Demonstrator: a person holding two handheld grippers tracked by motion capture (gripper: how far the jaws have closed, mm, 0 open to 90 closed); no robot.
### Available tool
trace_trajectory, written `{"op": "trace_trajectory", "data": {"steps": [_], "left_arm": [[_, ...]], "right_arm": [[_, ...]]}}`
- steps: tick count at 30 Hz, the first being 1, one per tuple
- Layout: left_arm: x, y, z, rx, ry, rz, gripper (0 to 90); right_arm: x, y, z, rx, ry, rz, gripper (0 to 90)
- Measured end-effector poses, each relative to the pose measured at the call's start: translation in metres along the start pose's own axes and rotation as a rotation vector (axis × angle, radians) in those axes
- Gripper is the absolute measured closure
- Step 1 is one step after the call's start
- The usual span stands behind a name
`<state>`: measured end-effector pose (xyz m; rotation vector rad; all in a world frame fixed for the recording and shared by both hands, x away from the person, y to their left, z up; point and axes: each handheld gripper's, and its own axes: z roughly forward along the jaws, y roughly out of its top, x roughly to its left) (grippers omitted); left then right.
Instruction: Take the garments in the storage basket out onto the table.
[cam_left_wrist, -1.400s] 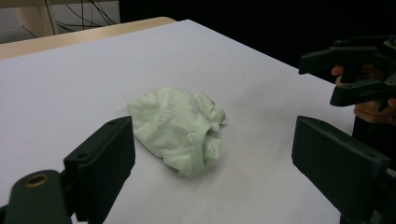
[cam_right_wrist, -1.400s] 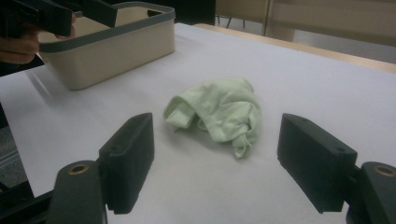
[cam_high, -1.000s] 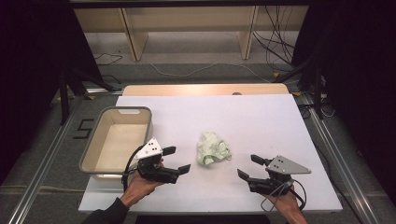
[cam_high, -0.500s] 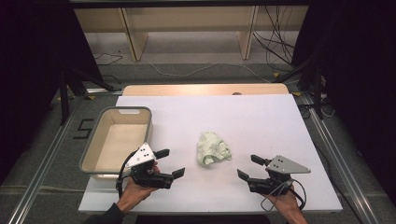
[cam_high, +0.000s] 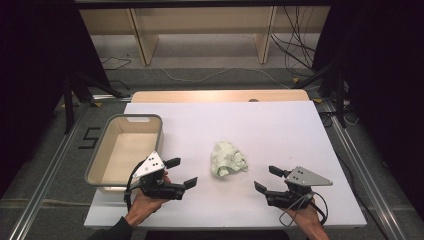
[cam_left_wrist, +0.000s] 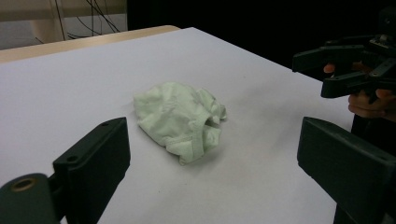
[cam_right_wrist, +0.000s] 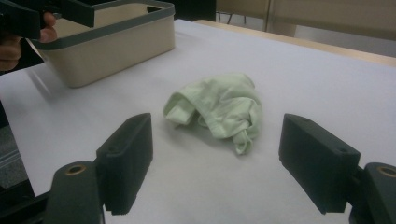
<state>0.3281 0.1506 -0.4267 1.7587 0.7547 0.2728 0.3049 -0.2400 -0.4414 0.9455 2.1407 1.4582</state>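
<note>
Cloth: a crumpled pale green cloth (cam_high: 228, 159) lies loose on the white worktop (cam_high: 280, 125), touched by nothing.
Cloth position: it sits between the two hand-held grippers, a little farther from the person than both, and apart from each.
Left hand-held gripper: the left hand-held gripper (cam_high: 180, 173) is held just above the worktop near its front edge, jaws spread wide and empty, pointing toward the cloth.
Right hand-held gripper: the right hand-held gripper (cam_high: 268, 180) hovers on the cloth's other side, jaws also spread wide, holding nothing.
Gripper views: each one shows the cloth lying ahead between its own open jaws.
Bin: a beige bin (cam_high: 100, 160) with a grey rim stands just beside the left hand-held gripper, on its outer side, away from the cloth.
</note>
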Motion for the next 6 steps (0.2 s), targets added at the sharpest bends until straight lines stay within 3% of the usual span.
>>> {"op": "trace_trajectory", "data": {"steps": [6], "left_arm": [[0.0, 0.0001, -0.0002, -0.002, 0.003, 0.003, 9.0]], "right_arm": [[-0.0002, 0.0001, 0.0, -0.002, -0.001, -0.003, 26.7]]}}
